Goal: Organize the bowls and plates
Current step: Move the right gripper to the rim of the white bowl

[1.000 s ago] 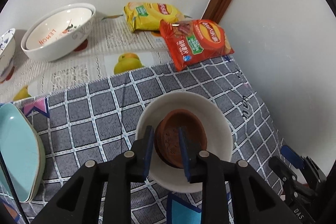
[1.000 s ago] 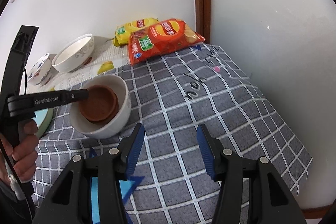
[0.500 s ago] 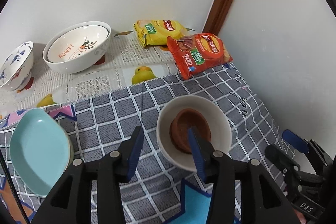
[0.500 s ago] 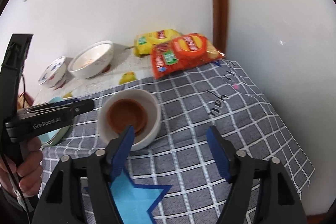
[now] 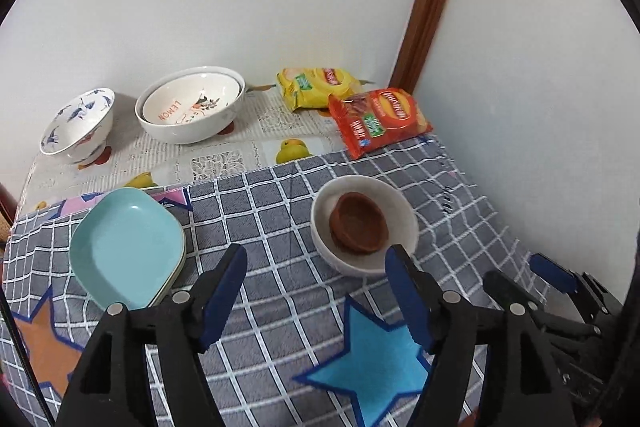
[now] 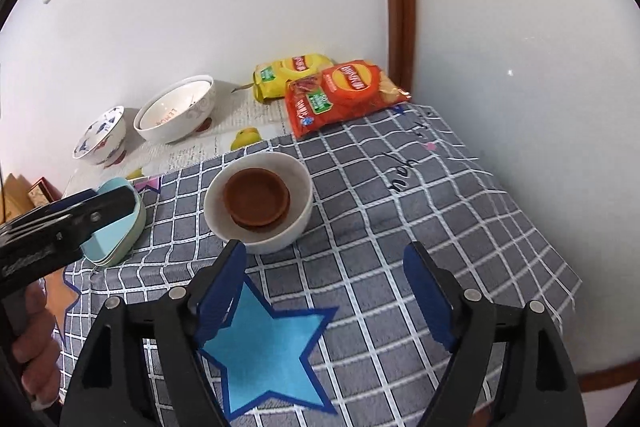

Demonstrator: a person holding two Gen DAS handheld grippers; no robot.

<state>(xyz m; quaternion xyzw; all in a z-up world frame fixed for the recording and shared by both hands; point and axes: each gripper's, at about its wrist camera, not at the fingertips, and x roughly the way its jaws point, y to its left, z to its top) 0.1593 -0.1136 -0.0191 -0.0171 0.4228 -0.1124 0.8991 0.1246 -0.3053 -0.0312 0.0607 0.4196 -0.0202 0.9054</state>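
Claws first, nearest to us: our left claw (image 5: pixel 316 291) and right claw (image 6: pixel 326 287) both hang spread above the checked cloth (image 6: pixel 400 211) on the table, nothing between their blue pads; their jaws have just been opening. Just beyond sits a white bowl (image 5: pixel 400 215) with a brown clay dish (image 5: pixel 359 225) nested inside it. We judge both stiff, breakable and smooth, so a pinch across the rim suits them. To the left lies a small stack of pale blue plates (image 5: pixel 128 247), thin-edged and best taken by the rim. Farther back, near the wall, stand nested white bowls (image 5: pixel 192 107) and a blue-patterned bowl (image 5: pixel 78 125), likely heavier. Two crisp packets (image 5: pixel 380 121) lie in the corner.
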